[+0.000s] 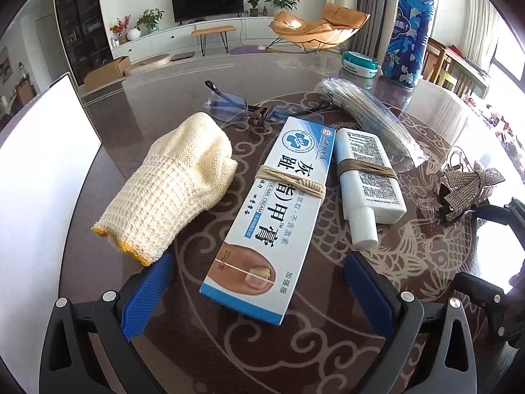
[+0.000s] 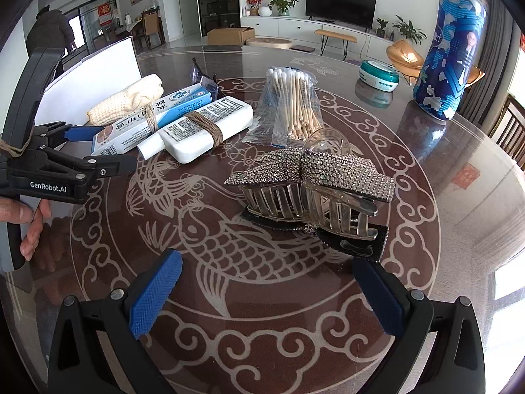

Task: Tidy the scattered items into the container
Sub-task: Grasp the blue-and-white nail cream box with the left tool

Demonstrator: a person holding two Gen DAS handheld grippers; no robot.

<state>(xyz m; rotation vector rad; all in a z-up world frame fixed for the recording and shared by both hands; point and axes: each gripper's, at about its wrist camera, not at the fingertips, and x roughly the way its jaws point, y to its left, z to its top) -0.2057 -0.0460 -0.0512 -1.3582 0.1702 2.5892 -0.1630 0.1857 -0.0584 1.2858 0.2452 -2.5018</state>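
Observation:
My left gripper (image 1: 259, 272) is open, and the near end of a blue-and-white nail cream box (image 1: 262, 203) tied with twine lies between its blue pads without touching them. Left of the box lies a cream knitted glove (image 1: 170, 184); to its right a white bottle (image 1: 367, 177) wrapped in cord. Behind these are glasses (image 1: 236, 105) and a bag of cotton swabs (image 1: 367, 121). The white container (image 1: 42, 180) stands at the left. My right gripper (image 2: 265, 259) is open just short of a rhinestone hair clip (image 2: 311, 177), its right pad close to the clip's black base.
All of this lies on a round glass-topped table (image 2: 229, 335) with a fish pattern. A tall blue can (image 2: 449, 52) and a teal round tin (image 2: 379, 75) stand at the far right. A hand (image 2: 29, 216) holds the left gripper's handle. Someone stands in the background (image 2: 49, 29).

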